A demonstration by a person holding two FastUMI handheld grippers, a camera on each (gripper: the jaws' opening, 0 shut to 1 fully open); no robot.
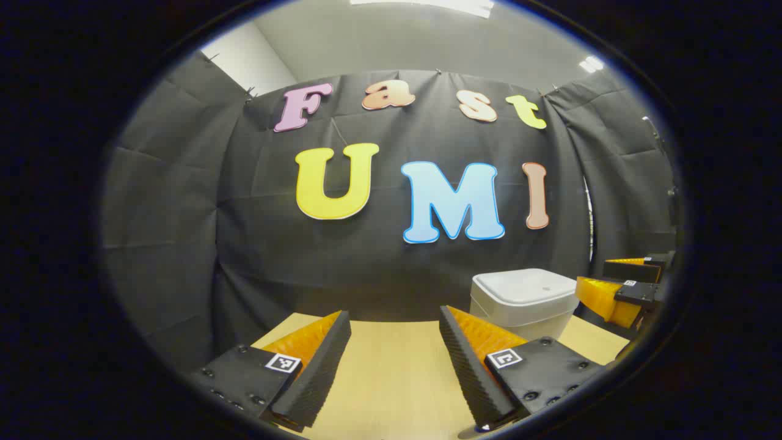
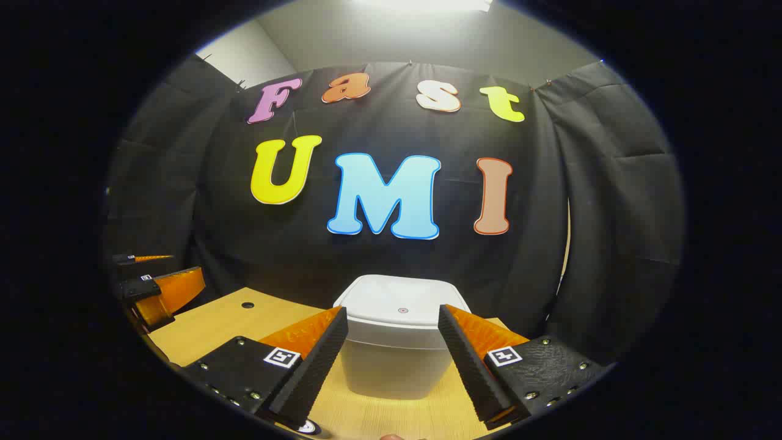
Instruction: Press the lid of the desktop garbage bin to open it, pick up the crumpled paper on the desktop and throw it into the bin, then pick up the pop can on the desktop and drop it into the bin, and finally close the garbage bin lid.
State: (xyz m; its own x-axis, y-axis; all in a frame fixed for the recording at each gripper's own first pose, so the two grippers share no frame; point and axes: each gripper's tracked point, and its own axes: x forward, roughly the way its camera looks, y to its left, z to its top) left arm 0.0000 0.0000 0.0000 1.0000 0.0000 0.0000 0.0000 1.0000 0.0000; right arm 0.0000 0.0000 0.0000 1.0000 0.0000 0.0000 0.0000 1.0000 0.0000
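A: Start close in. How does the left claw (image 1: 394,366) stand in the left gripper view?

B: Spread wide, with nothing between its 2 fingers (image 1: 317,366). Bare wood of the bench (image 1: 391,379) shows in the gap.

A: And the right claw (image 2: 391,360)?

B: Also spread and holding nothing, as the right gripper view shows. It points straight at the bin (image 2: 396,348), and the bin's front wall shows in the gap between the fingers. I cannot tell whether the fingertips touch the bin or hang just short of it.

A: Where does the bin stand?

B: On the bench near its back edge, upright, just in front of the black cloth wall (image 2: 391,256). It is white with rounded corners, and its lid (image 2: 403,302) lies flat and closed. A small round mark sits near the middle of the lid.

A: How does it look from the other side?

B: In the left gripper view the bin (image 1: 522,302) is ahead and to the right, beyond the left claw's right finger, lid down. Past it, at the far right edge, the right claw (image 1: 617,287) shows side on, beside the bin.

A: Anything else on the bench?

B: In the right gripper view a small dark hole (image 2: 247,304) sits in the wood toward the left, and the left claw (image 2: 153,281) shows at the far left edge, well apart from the bin.

A: And farthest back?

B: The cloth wall, then a pale ceiling with a bright light (image 2: 421,5).
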